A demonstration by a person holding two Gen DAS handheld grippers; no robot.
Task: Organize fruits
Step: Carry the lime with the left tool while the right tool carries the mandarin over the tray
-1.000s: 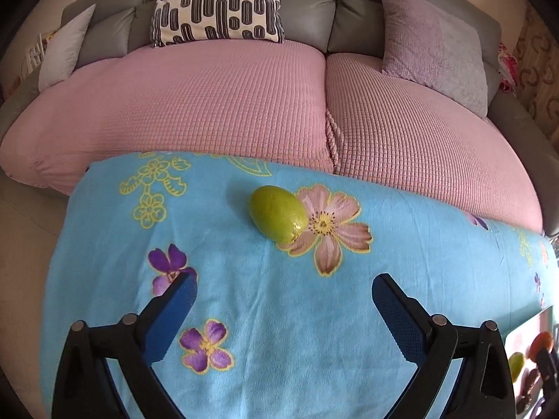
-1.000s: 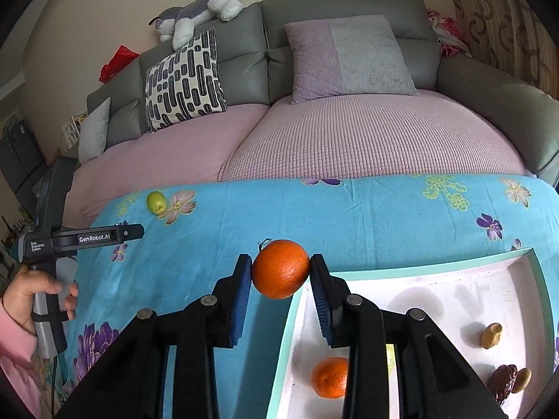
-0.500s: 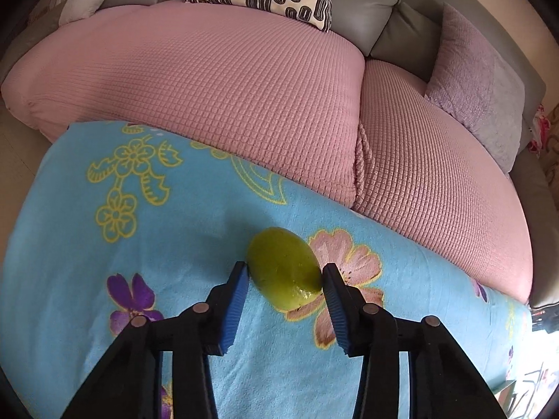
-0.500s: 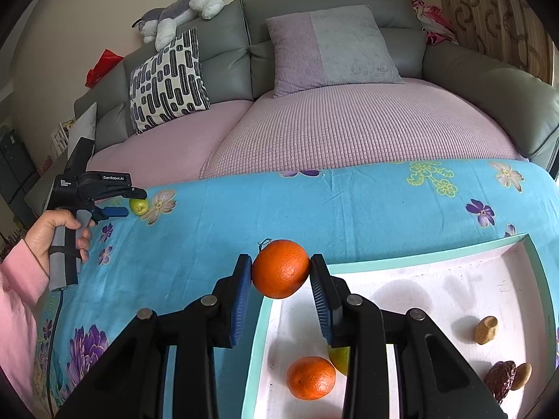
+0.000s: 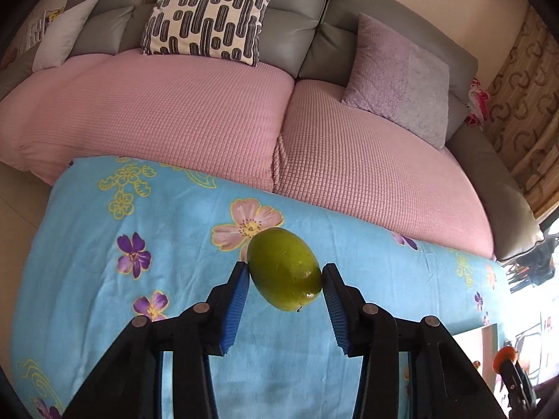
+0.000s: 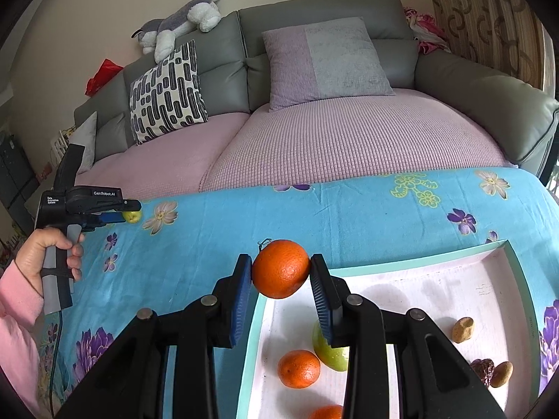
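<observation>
Down in the tray (image 6: 517,265), a green fruit (image 6: 330,352) sat half hidden behind the right gripper (image 6: 280,274), another orange cut off below. "GenRobot.AI" showed on the left gripper (image 5: 284,277). Each tool was closed snugly: right on an orange (image 6: 280,269) above the tray's edge, left on a green mango (image 5: 284,274) above the blue cloth (image 5: 174,230).

Daylight soft, even, both views bright. Strong glare at right edge of left wrist view, detail there washed out. Faint soft shadows on white tray floor with teal rim (image 6: 507,244). Heavy fisheye bending, dark vignette at corners. Focus sharp in centre, slightly soft toward edges.
</observation>
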